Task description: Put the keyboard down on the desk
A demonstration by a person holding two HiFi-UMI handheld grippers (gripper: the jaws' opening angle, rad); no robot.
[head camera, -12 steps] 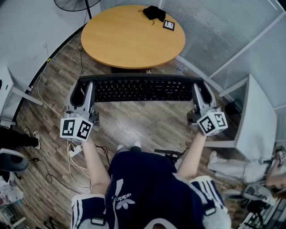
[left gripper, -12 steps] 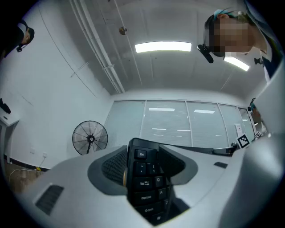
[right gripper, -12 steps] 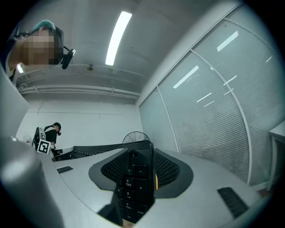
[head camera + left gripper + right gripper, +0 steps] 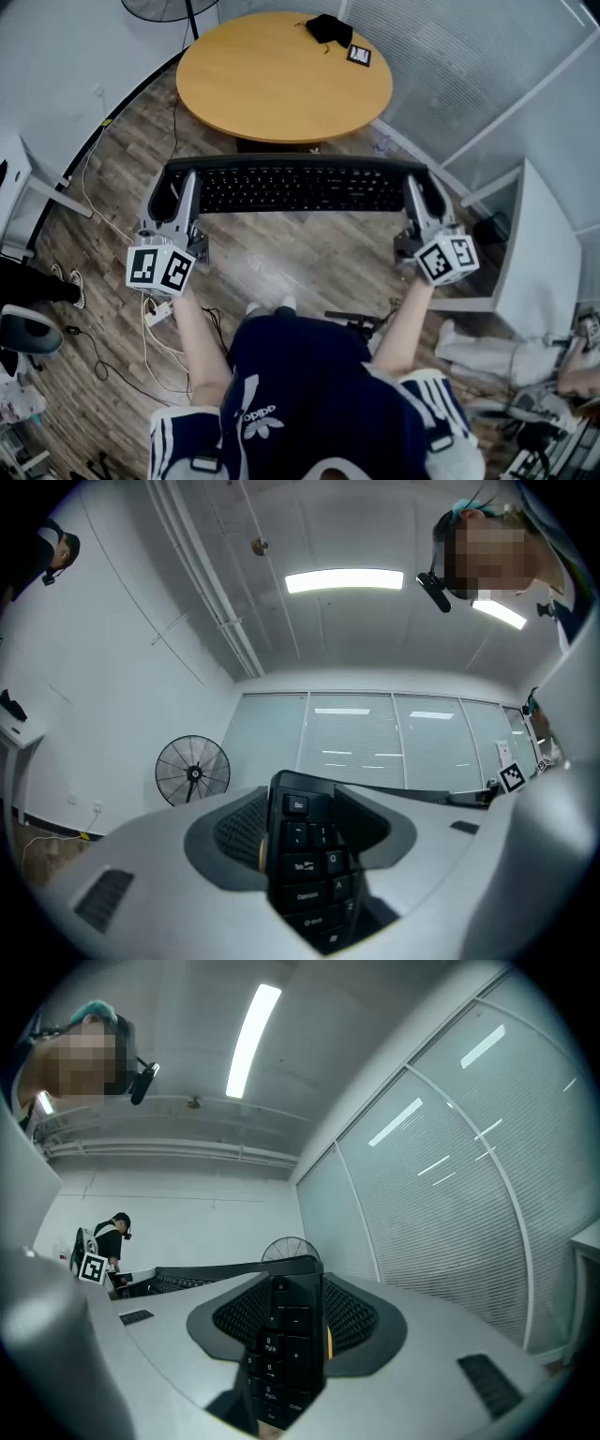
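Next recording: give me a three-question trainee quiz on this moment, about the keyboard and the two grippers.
1. True or false: the keyboard already rests on the round table.
2. Which end of the keyboard sits between the fingers of the left gripper? A) the Esc end B) the number-pad end C) neither, the gripper is empty
3. Fill in: in the left gripper view, a standing ___ shows by the wall behind the keyboard.
Key: 1 false: it hangs between the left gripper and the right gripper, above the wood floor. 2 A. 3 fan.
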